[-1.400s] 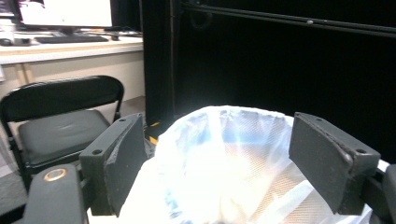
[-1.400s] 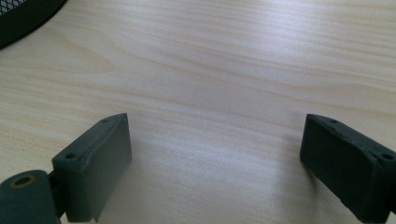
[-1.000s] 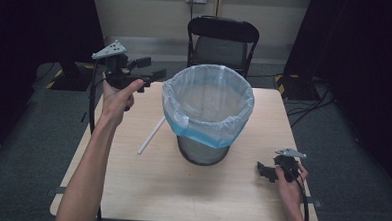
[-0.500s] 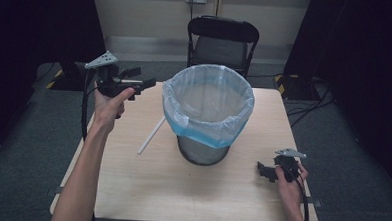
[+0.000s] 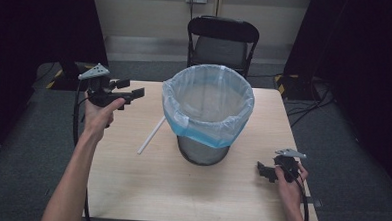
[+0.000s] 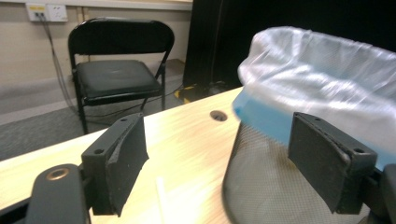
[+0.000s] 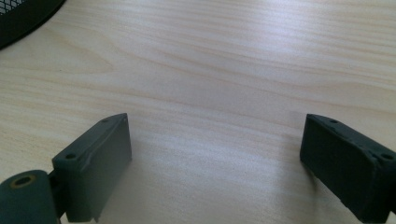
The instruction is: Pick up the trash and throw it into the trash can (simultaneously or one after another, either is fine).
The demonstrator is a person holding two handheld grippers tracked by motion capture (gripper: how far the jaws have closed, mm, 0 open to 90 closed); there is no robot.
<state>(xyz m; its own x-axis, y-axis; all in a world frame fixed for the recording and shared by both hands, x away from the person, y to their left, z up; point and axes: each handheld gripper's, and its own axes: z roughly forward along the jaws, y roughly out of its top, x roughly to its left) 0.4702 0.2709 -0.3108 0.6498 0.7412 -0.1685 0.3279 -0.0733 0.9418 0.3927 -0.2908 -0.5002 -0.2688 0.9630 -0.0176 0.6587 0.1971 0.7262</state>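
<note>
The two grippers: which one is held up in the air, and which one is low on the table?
The left gripper is raised above the table's left edge, jaws open toward the bin. The right gripper sits low on the table near its right front corner.

White straw (image 5: 151, 134): thin, straight, lying flat on the wooden table (image 5: 131, 182), left of the bin and apart from it. Runs diagonally; far end points toward the bin's rim, near end toward the table's left edge. In the left gripper view its tip (image 6: 161, 198) shows low between the jaws, blurred. Waste bin (image 5: 202, 152): dark mesh, round, upright at table centre. Lined with a translucent bag (image 5: 208, 98), whitish inside, folded over the rim with a blue band hanging down the outside. Bag mouth open; inside looks bare as far as can be seen.
</note>
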